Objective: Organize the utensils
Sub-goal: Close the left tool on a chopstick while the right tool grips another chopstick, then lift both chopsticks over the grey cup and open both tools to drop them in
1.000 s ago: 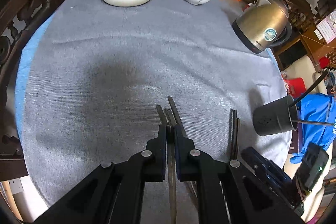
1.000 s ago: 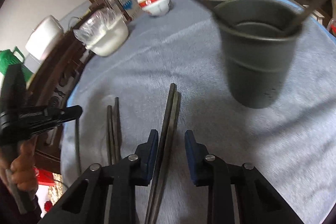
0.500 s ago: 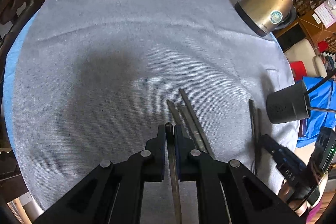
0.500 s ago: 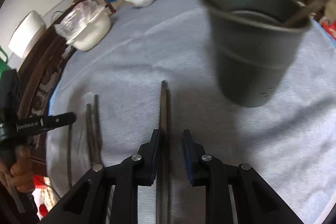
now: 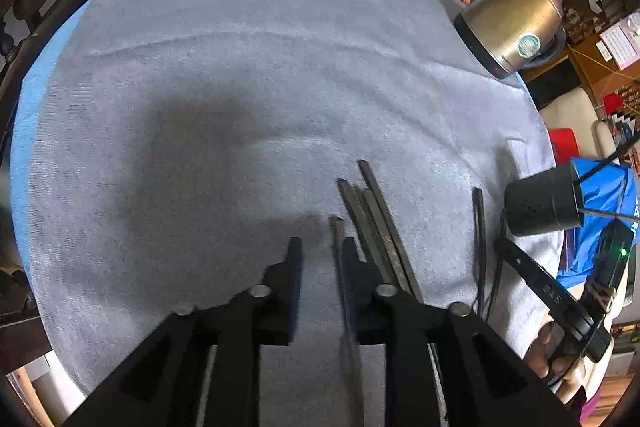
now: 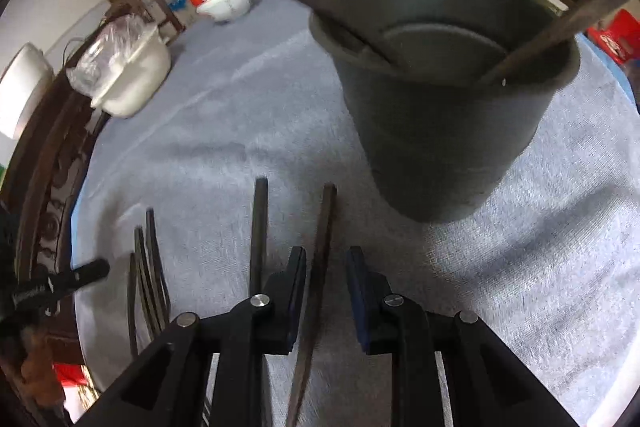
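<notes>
Through the right wrist camera I see a dark chopstick [image 6: 320, 259] lying lengthwise between the spread fingers of my right claw [image 6: 326, 267], its long axis running straight ahead toward the dark holder cup [image 6: 440, 131]. The cup stands upright on the grey-clothed tabletop [image 6: 224, 131], just ahead and slightly right of the stick's far tip, with two utensils already leaning out of it. I judge the right claw the nearer one to the cup, so that stick is the one to close on and carry forward. A second chopstick [image 6: 258, 231] lies parallel, just outside the left finger.

My left claw [image 5: 320, 247] is also spread; a single chopstick [image 5: 340, 267] lies in its gap, hard by the right finger, and I cannot tell if they touch. A loose bundle of chopsticks [image 5: 372, 223] lies just to its right, angled up and left.

The sticks look slim, square-sectioned, dark and matte, flat on the cloth.
</notes>
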Available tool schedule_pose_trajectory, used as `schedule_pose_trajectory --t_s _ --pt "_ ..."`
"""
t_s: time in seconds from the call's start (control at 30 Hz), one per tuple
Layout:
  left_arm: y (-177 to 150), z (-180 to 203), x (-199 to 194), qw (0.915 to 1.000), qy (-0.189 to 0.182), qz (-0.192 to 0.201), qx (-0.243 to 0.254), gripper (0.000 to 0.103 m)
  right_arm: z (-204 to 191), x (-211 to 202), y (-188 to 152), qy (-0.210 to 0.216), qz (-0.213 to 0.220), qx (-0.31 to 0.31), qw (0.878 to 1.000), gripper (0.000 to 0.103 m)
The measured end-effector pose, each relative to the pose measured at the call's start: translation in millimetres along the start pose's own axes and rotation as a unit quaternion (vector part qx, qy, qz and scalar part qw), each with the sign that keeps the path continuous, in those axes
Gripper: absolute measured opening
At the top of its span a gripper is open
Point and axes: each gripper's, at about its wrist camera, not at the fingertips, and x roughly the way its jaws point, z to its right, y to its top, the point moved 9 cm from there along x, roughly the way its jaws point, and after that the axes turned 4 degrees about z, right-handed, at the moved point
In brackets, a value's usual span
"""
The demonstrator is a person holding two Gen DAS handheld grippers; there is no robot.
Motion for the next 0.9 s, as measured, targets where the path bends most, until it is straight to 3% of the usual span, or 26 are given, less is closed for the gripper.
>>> schedule_pose_trajectory --t_s 0.03,0.17,0.33,0.47,0.57,0.77,0.9 --pt "-1 2 1 1.0 0.002 -0.003 0.002 0.031 -1 0 1 -0.005 -0.001 -0.004 1.0 0.024" --pt "-8 8 15 0.9996 0.013 -0.023 0.004 0.031 -4 2 6 -0.019 -0.004 -0.01 1.0 0.023" --pt "-7 10 23 0.999 0.034 -0.028 0.008 0.031 -6 4 8 -0.031 0.001 -0.031 0.999 0.009" --pt "-3 7 26 0.9983 0.052 -0.022 0.016 0.009 -8 1 5 -0.017 0.006 -0.031 0.999 0.006" --pt "-3 6 24 0.9988 0.045 -0.015 0.012 0.008 -10 -7 2 0.007 0.017 -0.036 0.999 0.006" --pt "0 3 -7 0.9989 0.037 0.028 0.005 0.007 -20 -42 5 0.05 0.058 -0.049 0.996 0.006" --pt "8 15 -51 0.9967 0.03 0.075 0.006 0.006 -28 -75 8 0.083 0.095 -0.056 0.99 0.006"
